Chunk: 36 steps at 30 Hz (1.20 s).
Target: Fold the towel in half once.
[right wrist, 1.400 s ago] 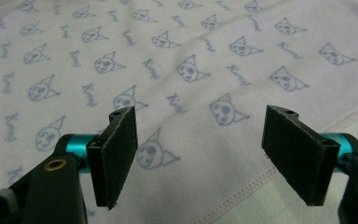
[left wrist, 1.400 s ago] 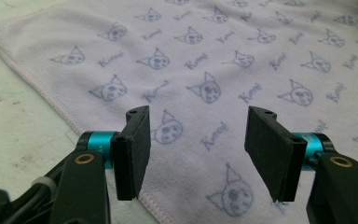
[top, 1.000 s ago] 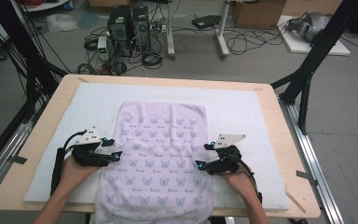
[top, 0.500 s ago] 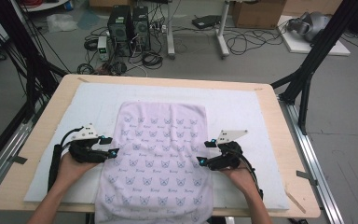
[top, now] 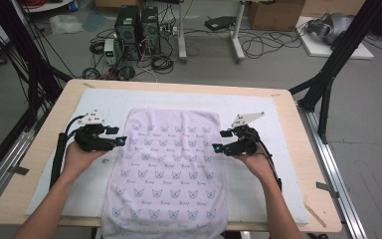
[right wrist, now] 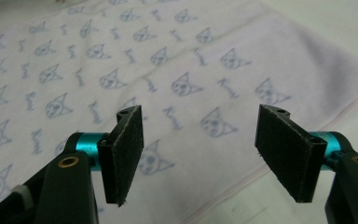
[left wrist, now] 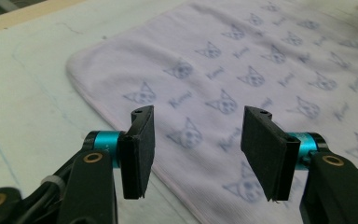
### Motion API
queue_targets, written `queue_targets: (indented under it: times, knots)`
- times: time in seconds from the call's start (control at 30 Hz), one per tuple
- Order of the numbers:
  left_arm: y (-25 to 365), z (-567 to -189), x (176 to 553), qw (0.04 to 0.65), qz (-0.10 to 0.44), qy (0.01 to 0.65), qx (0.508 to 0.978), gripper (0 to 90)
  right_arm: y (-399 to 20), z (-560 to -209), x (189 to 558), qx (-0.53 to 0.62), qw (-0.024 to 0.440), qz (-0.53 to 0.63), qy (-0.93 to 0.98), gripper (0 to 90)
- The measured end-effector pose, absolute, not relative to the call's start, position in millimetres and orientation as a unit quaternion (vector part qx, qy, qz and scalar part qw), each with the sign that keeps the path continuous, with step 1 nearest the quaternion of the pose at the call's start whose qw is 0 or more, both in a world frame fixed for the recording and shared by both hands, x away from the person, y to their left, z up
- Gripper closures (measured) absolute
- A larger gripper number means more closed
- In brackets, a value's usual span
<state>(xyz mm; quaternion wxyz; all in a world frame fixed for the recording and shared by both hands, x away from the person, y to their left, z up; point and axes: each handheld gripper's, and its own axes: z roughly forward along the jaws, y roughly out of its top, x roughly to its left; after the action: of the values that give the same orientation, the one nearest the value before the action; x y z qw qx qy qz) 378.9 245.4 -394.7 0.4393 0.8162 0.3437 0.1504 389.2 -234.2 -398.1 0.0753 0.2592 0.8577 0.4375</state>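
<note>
The towel (top: 166, 172) lies flat on the worktop (top: 298, 149), its long axis running from the person toward the far edge. The left gripper (top: 119, 142) hangs at its left side edge and the right gripper (top: 218, 148) at its right side edge, each equally near. Both sets of jaws stand apart with nothing between them and have just been closing. Compared with a second ago, both hands sit farther up the towel's sides, toward its far corners.
</note>
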Motion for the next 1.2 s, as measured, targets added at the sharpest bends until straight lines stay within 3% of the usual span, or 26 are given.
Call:
queue_targets:
  times: [0.3,0.57,0.8,1.03,1.2]
  knots:
    - [234.9,-383.0,424.1,0.43,0.148,0.355,0.817,49.7,-227.9,-380.6,428.1,0.267,0.108,0.415,0.863,40.0]
    - [236.4,-411.5,445.8,0.402,0.132,0.396,0.815,50.2,-228.3,-415.0,452.0,0.301,0.092,0.396,0.863,45.5]
    - [233.1,-427.7,454.9,0.386,0.15,0.416,0.81,59.2,-226.4,-429.0,460.4,0.33,0.117,0.364,0.863,53.3]
    - [227.1,-439.8,459.0,0.362,0.156,0.43,0.812,60.3,-226.8,-442.5,462.3,0.351,0.12,0.363,0.855,59.8]
    - [225.7,-438.3,458.6,0.355,0.159,0.429,0.815,78.4,-224.9,-441.8,460.5,0.343,0.112,0.365,0.858,76.2]
